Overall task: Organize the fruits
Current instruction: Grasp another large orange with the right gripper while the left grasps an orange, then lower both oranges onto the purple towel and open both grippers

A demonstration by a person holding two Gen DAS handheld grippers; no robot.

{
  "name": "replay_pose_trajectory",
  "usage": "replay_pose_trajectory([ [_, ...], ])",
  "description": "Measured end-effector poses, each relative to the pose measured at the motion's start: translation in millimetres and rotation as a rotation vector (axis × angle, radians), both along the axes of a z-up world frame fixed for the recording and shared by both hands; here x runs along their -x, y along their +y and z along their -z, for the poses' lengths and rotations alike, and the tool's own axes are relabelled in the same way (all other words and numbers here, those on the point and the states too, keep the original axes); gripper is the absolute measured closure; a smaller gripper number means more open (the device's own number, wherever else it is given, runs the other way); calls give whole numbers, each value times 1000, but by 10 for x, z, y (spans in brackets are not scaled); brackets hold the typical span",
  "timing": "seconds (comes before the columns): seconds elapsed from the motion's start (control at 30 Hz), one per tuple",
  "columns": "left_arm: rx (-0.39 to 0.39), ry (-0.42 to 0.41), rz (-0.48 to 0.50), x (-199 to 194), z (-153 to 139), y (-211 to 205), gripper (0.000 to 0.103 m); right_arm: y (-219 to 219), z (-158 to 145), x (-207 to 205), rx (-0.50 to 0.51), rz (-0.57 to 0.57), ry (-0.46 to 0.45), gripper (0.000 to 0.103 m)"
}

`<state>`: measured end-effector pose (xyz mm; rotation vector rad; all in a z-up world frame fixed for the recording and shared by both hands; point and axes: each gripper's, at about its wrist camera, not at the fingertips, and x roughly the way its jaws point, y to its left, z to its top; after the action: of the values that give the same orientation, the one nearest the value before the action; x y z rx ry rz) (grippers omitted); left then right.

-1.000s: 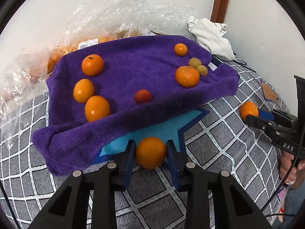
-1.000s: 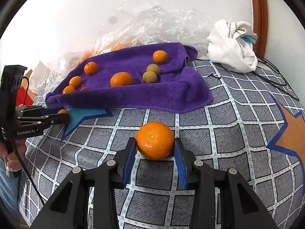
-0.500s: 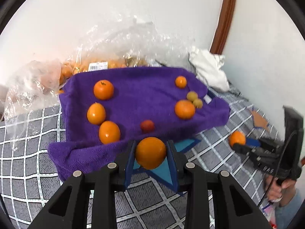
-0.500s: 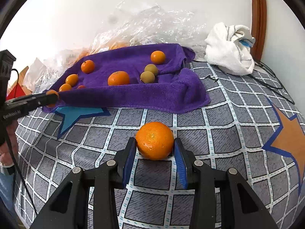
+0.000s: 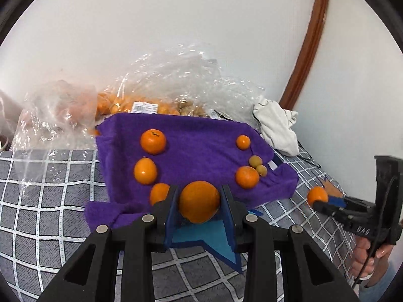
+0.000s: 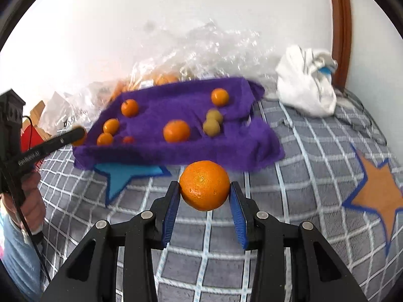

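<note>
My left gripper (image 5: 199,202) is shut on an orange (image 5: 199,201) and holds it in the air over the near edge of the purple towel (image 5: 201,151). My right gripper (image 6: 204,191) is shut on another orange (image 6: 204,185), lifted above the grey checked bedspread (image 6: 302,176) in front of the towel (image 6: 176,151). Several oranges lie on the towel, one at the back left (image 5: 153,141), and two small green-yellow fruits (image 5: 255,161). The right gripper also shows at the right in the left wrist view (image 5: 317,199).
Clear plastic bags with more oranges (image 5: 131,105) lie behind the towel against the white wall. A crumpled white cloth (image 6: 306,85) sits at the back right. A blue star (image 6: 123,176) and an orange star (image 6: 377,196) mark the bedspread.
Both grippers have risen, each lifting its orange off the bedspread. The left one has moved forward over the towel's near edge; the right one has moved closer to the towel.
</note>
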<state>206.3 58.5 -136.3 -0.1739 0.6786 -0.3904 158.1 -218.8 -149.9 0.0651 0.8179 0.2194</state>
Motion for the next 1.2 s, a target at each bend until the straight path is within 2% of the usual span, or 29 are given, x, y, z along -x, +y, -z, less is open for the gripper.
replay_pose_trajectory([
  [0.17, -31, -22, -81, -44, -10, 118, 72, 60, -149, -225, 27, -12, -19, 63],
  [0.27, -32, -1, -111, -97, -52, 172, 72, 54, -192, -377, 37, -19, -27, 63],
  [0.33, -28, 11, -112, -126, -133, 213, 72, 32, -198, -486, 44, -23, -22, 63],
  [0.43, -64, -6, -124, -159, -277, 250, 72, 18, -201, -722, 58, -28, -14, 63],
  [0.53, -48, 10, -143, -276, -402, 332, 72, 23, -204, -933, 66, -29, -24, 63],
  [0.7, -53, 32, -170, -508, -449, 332, 72, 24, -131, -1294, 75, -12, -10, 63],
  [0.83, -77, 68, -155, -749, -346, 173, 72, -1, -14, -1515, 101, 11, -2, 63],
  [1.0, -115, 131, -132, -987, -104, -90, 72, -52, 99, -1701, 79, 18, 31, 63],
  [1.2, -225, 185, -153, -1211, 148, -324, 72, -67, 226, -1802, 88, 24, 58, 63],
])
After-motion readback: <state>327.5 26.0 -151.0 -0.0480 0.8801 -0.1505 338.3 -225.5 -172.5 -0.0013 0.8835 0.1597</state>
